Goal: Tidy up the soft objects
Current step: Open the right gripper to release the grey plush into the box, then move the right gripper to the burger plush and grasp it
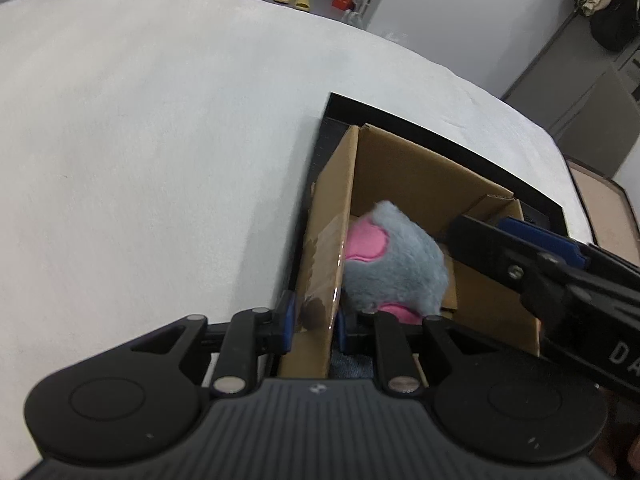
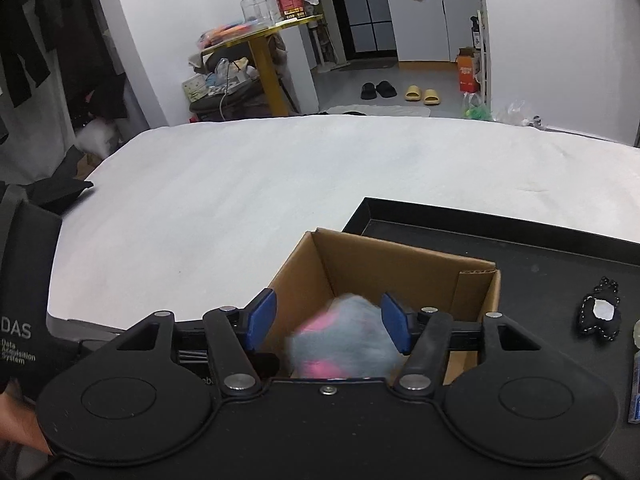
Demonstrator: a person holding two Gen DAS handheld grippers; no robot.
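We note a cardboard box (image 2: 404, 276) standing open-topped on a black tray (image 2: 520, 240), at the tray's near-left corner; the tray lies on a white padded surface (image 2: 260, 184).

Left gripper (image 1: 313, 320): its blue pads sit either side of the box's left wall (image 1: 332, 240), one outside and one inside, clenched on the cardboard edge; the gap between them is narrow and filled by the wall.

Right gripper (image 2: 328, 322): jaws spread, blue pads (image 2: 262, 318) standing clear on both sides of a grey-and-pink plush toy (image 2: 340, 344); the pads do not press on it, so we record the toy as released. In the right wrist view the toy is motion-blurred; in the left wrist view it is sharper, and we see it (image 1: 394, 264) inside the box, leaning against the left wall, pink patches facing that wall. The right gripper's fingers (image 1: 520, 248) reach in over the box's right side in that same view.

On the tray to the right of the box, well apart from it, lies a small black soft item with a white patch (image 2: 600, 316); further items at the right frame edge are cut off and we cannot identify them.
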